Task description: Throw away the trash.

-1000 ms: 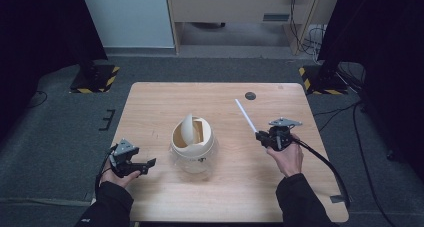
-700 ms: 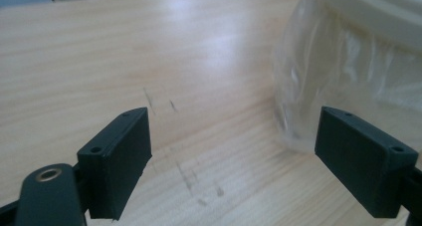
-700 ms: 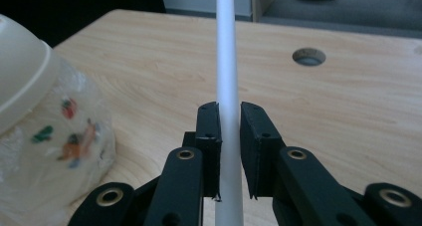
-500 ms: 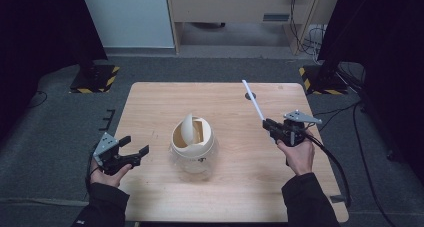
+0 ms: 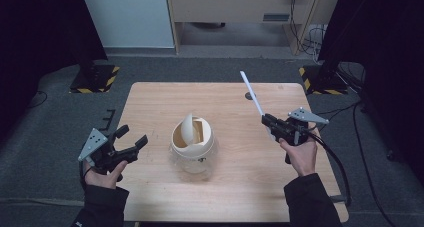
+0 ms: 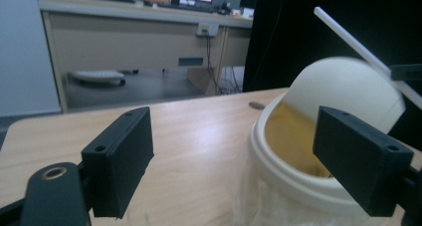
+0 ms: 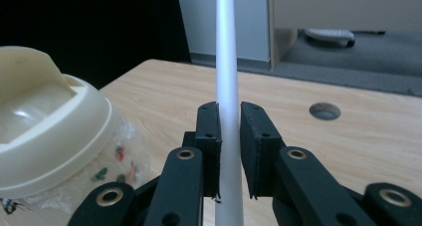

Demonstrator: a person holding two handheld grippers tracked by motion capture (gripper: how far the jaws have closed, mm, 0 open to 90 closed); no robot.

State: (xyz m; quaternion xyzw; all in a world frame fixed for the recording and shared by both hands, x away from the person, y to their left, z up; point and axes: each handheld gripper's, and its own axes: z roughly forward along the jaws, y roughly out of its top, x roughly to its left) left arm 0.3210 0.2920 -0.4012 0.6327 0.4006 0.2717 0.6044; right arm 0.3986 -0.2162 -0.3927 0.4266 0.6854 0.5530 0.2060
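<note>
A clear cup with a cream lid (image 5: pixel 193 143) stands in the middle of the wooden table (image 5: pixel 160 102); its flap is tipped up (image 6: pixel 343 86). The cup (image 7: pixel 54 136) lies to the left in the right gripper view. My right gripper (image 5: pixel 270 123) is shut on a white straw (image 5: pixel 252 96), held above the table right of the cup; the straw (image 7: pixel 226 76) rises between the pads. My left gripper (image 5: pixel 132 137) hangs open at the table's left edge, jaws wide and pointing toward the cup (image 6: pixel 298 151), nothing between them. The straw (image 6: pixel 358 47) crosses behind the flap.
A round hole (image 5: pixel 248 95) sits in the tabletop at the back right, also seen as a hole (image 7: pixel 324 110) ahead of the right gripper. A cable (image 5: pixel 335 162) trails from the right gripper off the table's right side. Cabinets and floor lie beyond the far edge.
Both hands have lifted off the table. The left gripper rose and swung out to the left edge. The right gripper rose with the straw, which now points further back.
</note>
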